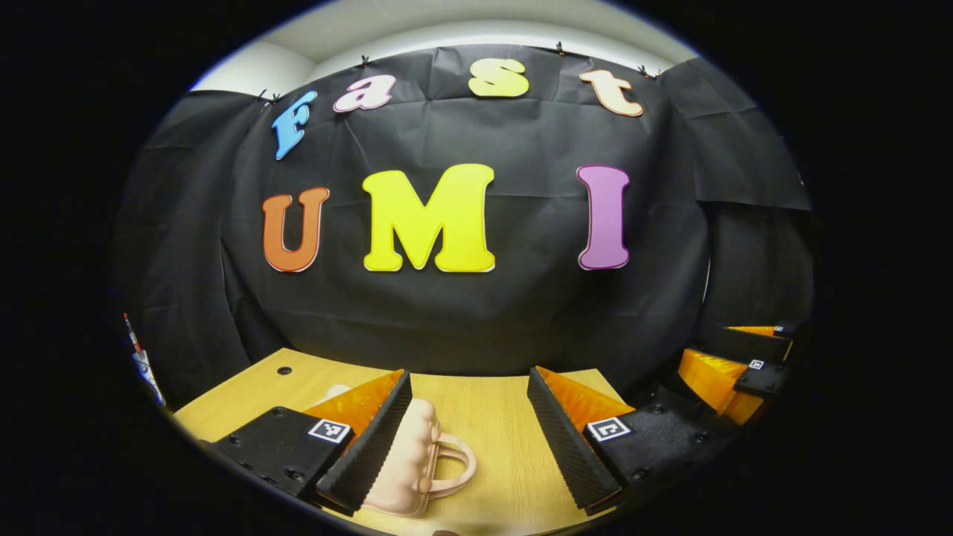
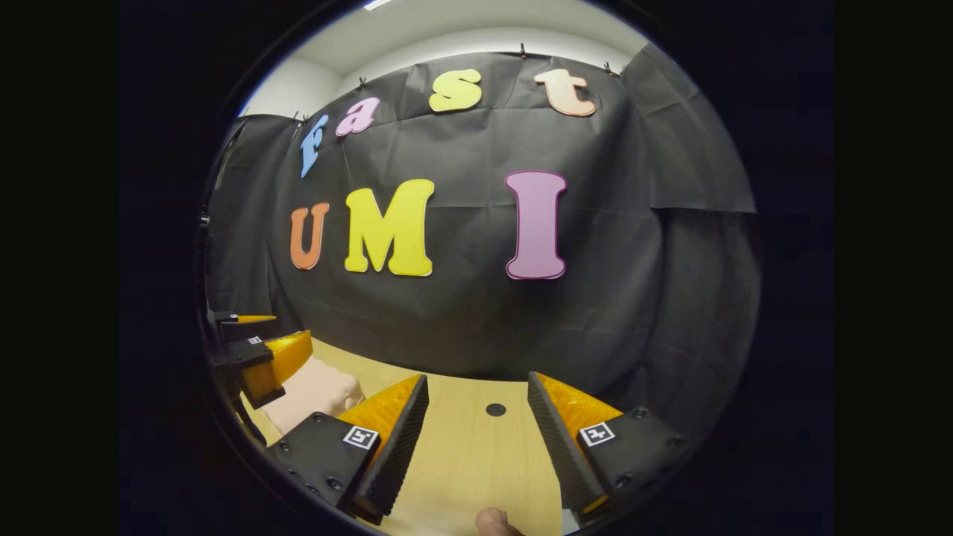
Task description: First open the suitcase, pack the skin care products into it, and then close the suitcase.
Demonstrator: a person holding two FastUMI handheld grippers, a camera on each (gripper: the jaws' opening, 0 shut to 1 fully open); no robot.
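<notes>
Both views look low and level across the pale wooden tabletop point(image 1: 491, 417) toward the black cloth wall point(image 1: 476, 313) at 12 o'clock, near it. They share the puffy pink handled suitcase point(image 1: 413, 465), at 9 o'clock in the right gripper view.

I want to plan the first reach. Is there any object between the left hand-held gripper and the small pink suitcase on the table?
Nothing visible stands between them. The left hand-held gripper is open, and the pink suitcase lies on the wooden table just ahead, partly behind one finger, its handle pointing into the gap.
</notes>
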